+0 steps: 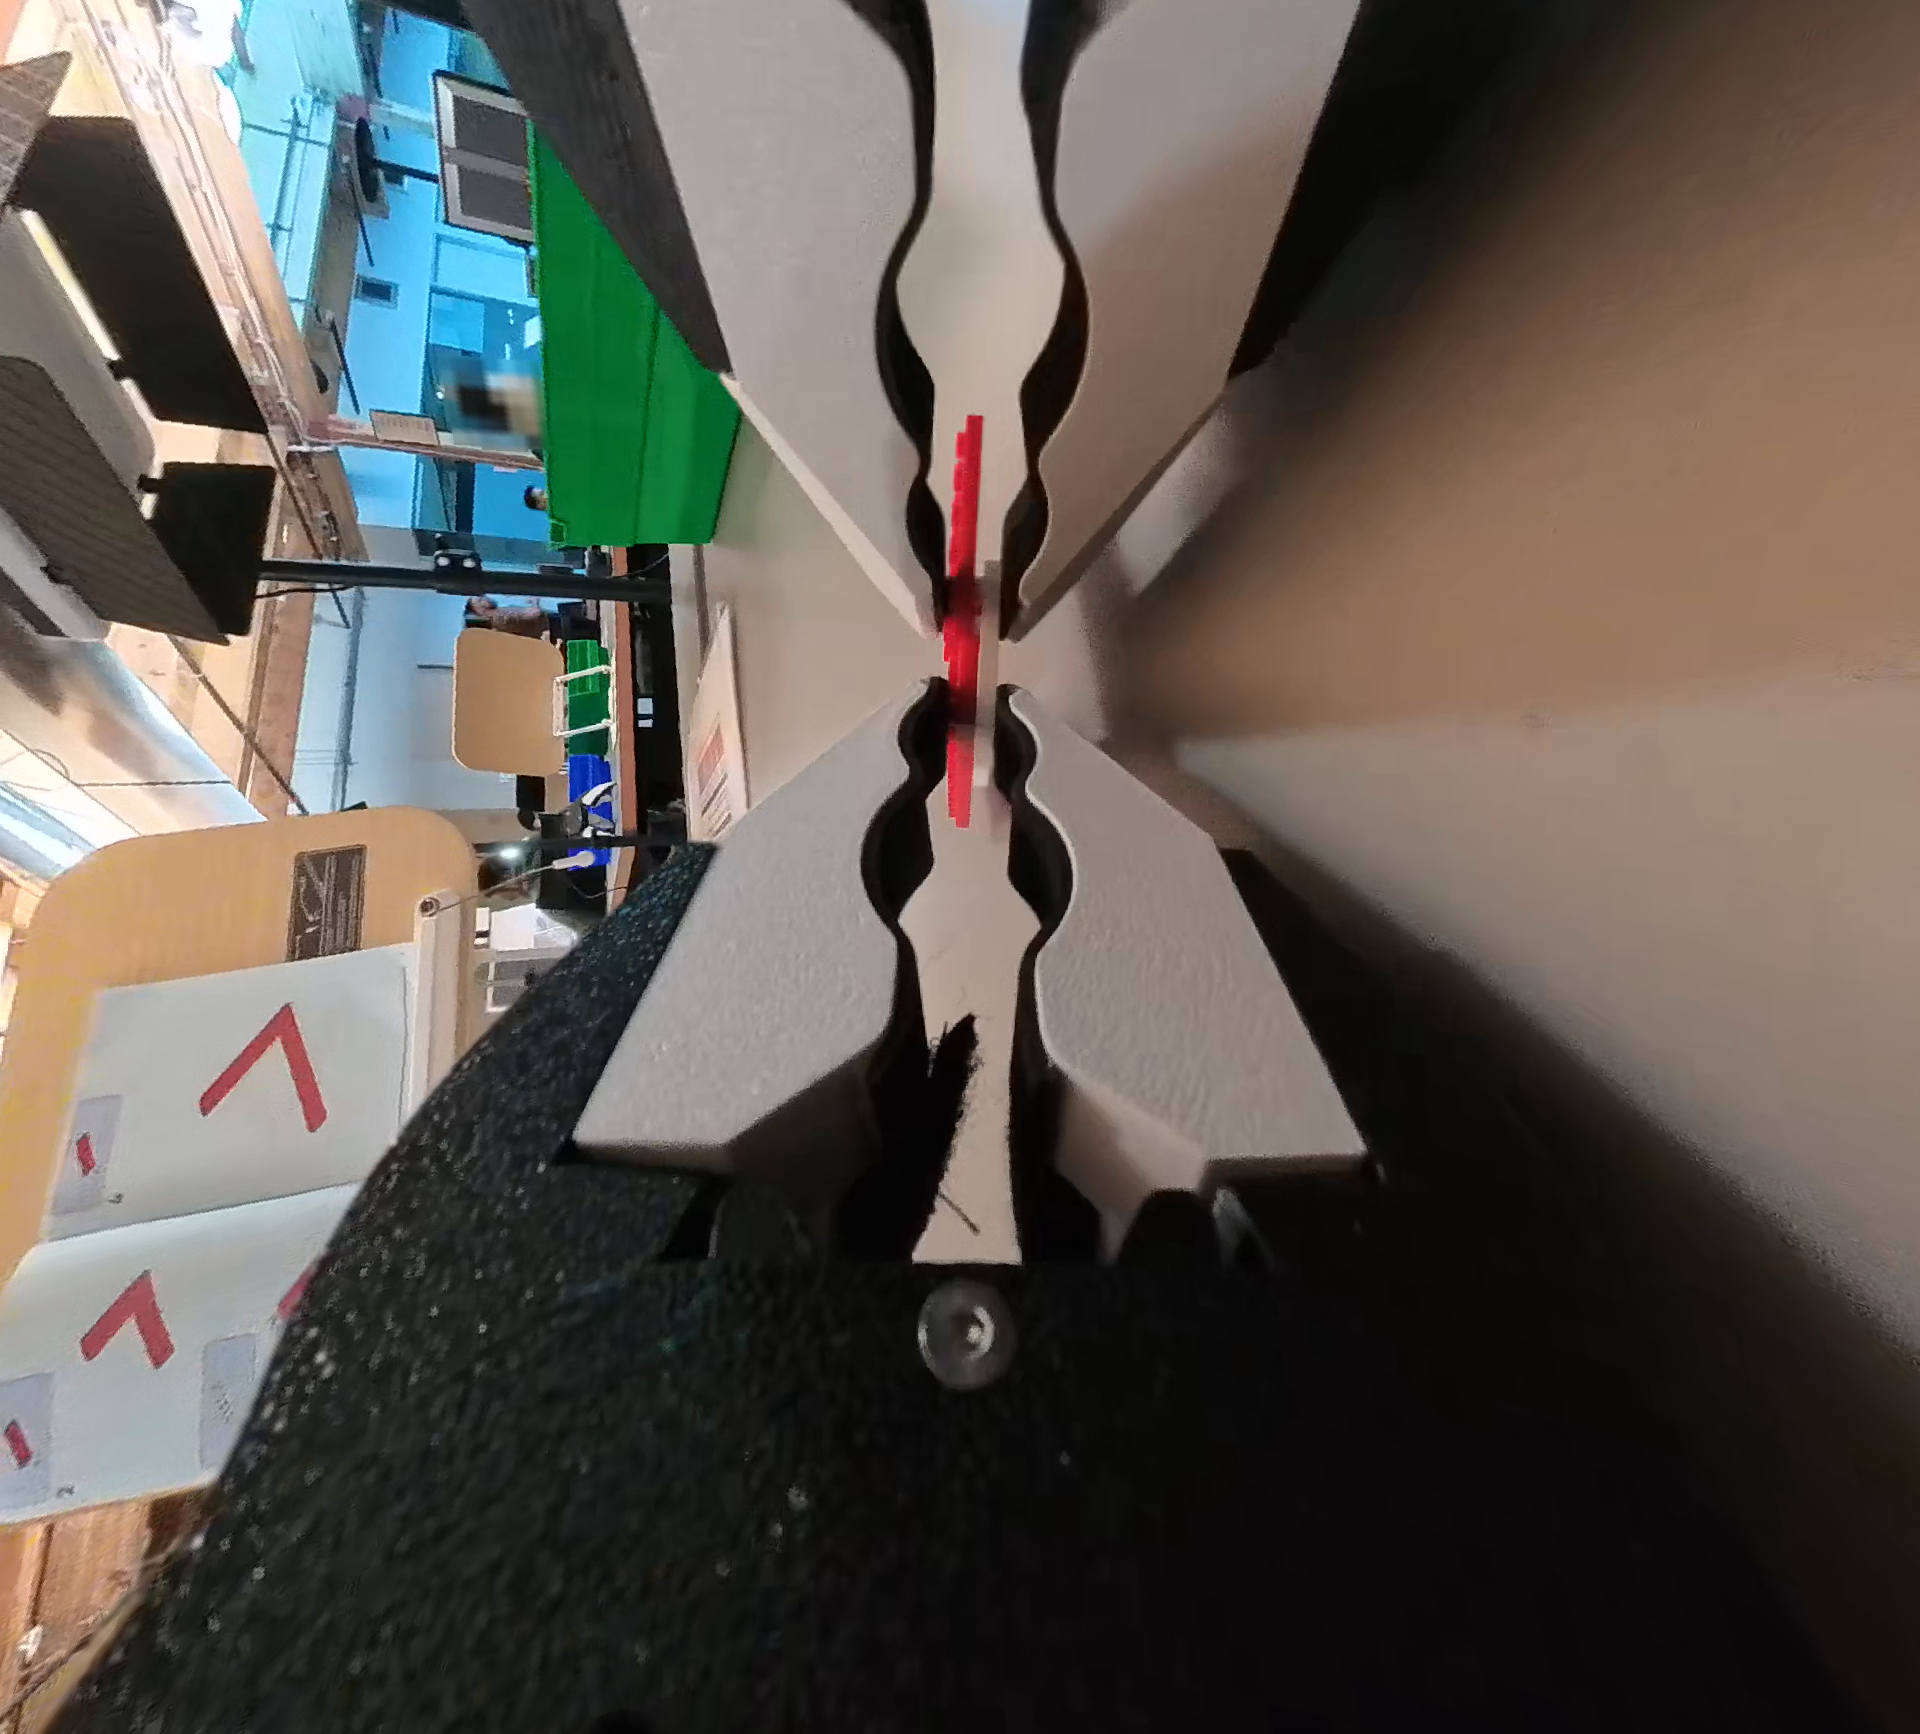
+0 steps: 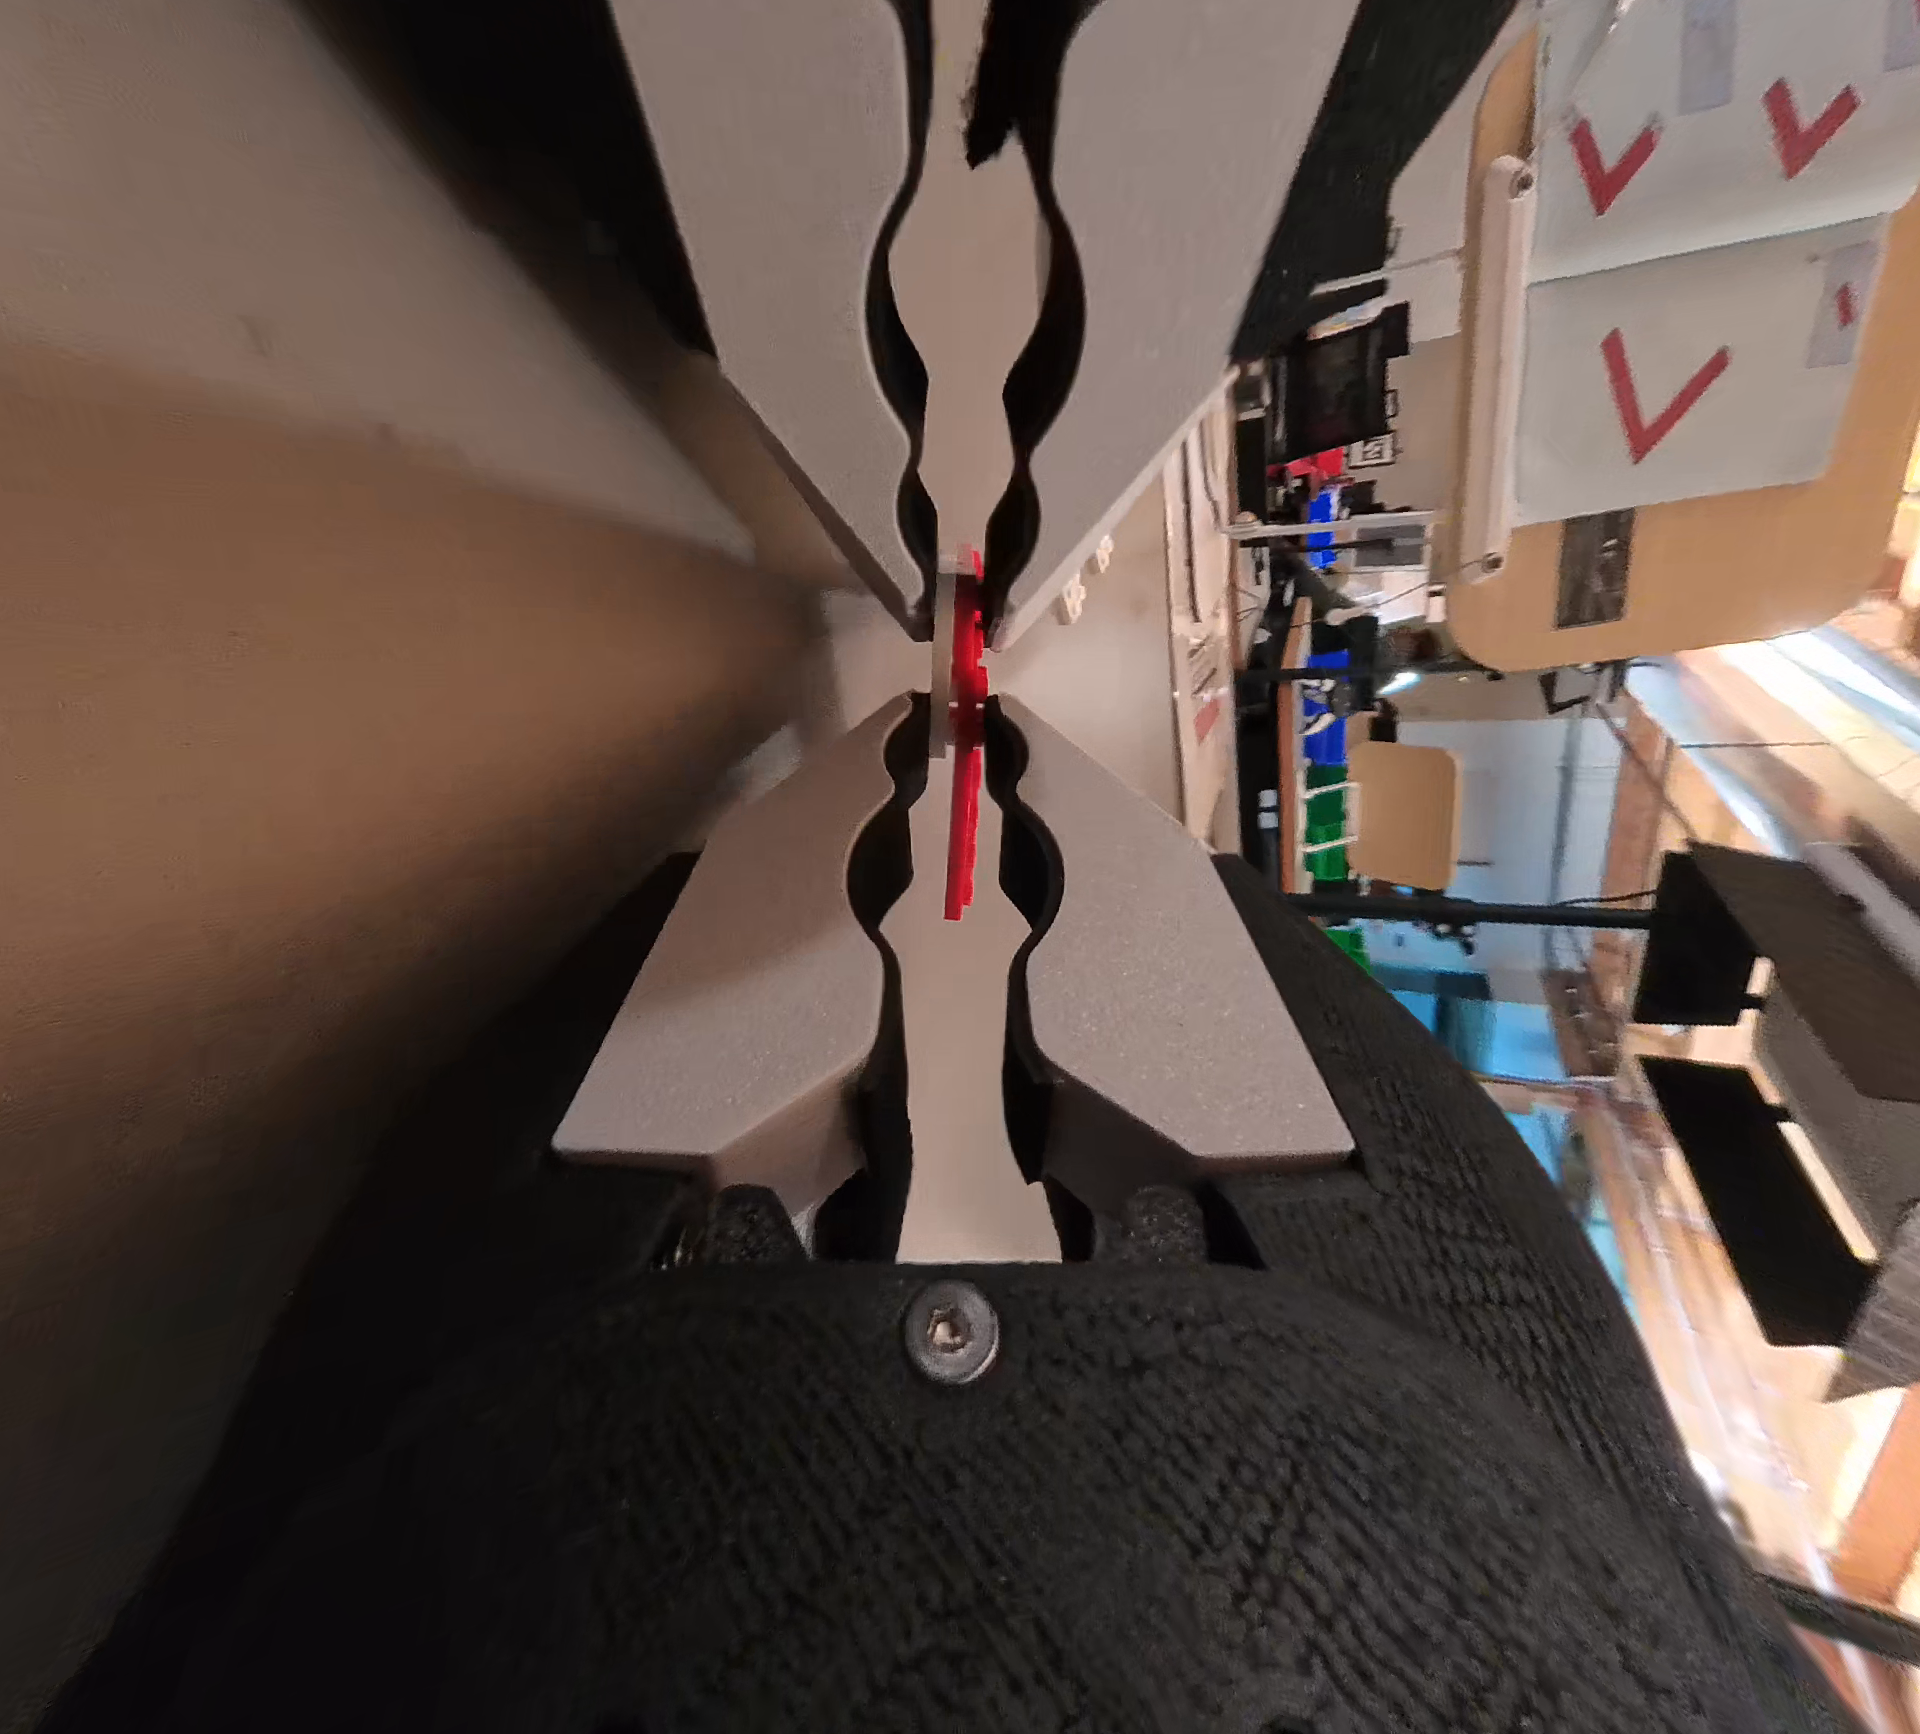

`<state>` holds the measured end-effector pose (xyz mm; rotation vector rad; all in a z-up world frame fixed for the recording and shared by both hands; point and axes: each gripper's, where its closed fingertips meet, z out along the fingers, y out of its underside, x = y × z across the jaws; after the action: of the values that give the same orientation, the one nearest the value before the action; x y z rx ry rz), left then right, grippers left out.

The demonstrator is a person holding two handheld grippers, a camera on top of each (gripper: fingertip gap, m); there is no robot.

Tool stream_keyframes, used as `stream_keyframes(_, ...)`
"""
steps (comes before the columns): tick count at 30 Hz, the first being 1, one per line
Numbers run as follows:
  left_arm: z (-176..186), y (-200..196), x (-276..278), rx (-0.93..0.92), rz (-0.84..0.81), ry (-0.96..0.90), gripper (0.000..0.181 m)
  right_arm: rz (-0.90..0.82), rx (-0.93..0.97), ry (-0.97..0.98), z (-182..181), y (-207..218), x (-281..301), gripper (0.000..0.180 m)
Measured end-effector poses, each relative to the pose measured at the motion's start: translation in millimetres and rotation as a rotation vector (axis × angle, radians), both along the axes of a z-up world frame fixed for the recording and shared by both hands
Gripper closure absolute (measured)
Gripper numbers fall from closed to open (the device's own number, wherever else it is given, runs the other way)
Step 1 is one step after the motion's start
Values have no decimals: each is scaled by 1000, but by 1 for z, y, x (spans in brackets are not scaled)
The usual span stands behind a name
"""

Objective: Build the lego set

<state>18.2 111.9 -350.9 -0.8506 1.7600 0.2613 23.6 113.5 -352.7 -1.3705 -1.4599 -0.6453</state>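
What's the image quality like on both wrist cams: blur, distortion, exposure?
Left wrist view: the red lego piece is soft and smeared where the hand-held gripper pinches it; the tabletop at right streaks into blur; wide-angle bending curves the room's edges. Right wrist view: the same streaked blur fills the left side, the red piece is a little crisper, and the lit area at lower right is washed out.

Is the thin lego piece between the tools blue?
No, the thin lego piece pinched between the left tool and the right tool facing it is bright red, seen edge-on.
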Motion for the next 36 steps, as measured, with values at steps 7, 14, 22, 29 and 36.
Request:
stream_keyframes(7, 17, 2, -1, -13, 5, -102, 175, 73, 59, -49, 18, 2, -2, 173)
stream_keyframes(14, 22, 3, -2, -19, 20, -131, 175, 172, 12, -193, 23, 3, -4, 174)
stream_keyframes(22, 24, 5, -2, -14, 31, -142, 175, 252, -30, -306, 25, 4, -4, 174)
stream_keyframes(29, 33, 10, -7, -48, 56, -204, 175, 241, 40, -200, 34, 9, -9, 174)
stream_keyframes(36, 33, 15, -12, -146, 74, -246, 175, 214, -68, 7, 38, 11, -5, 150)
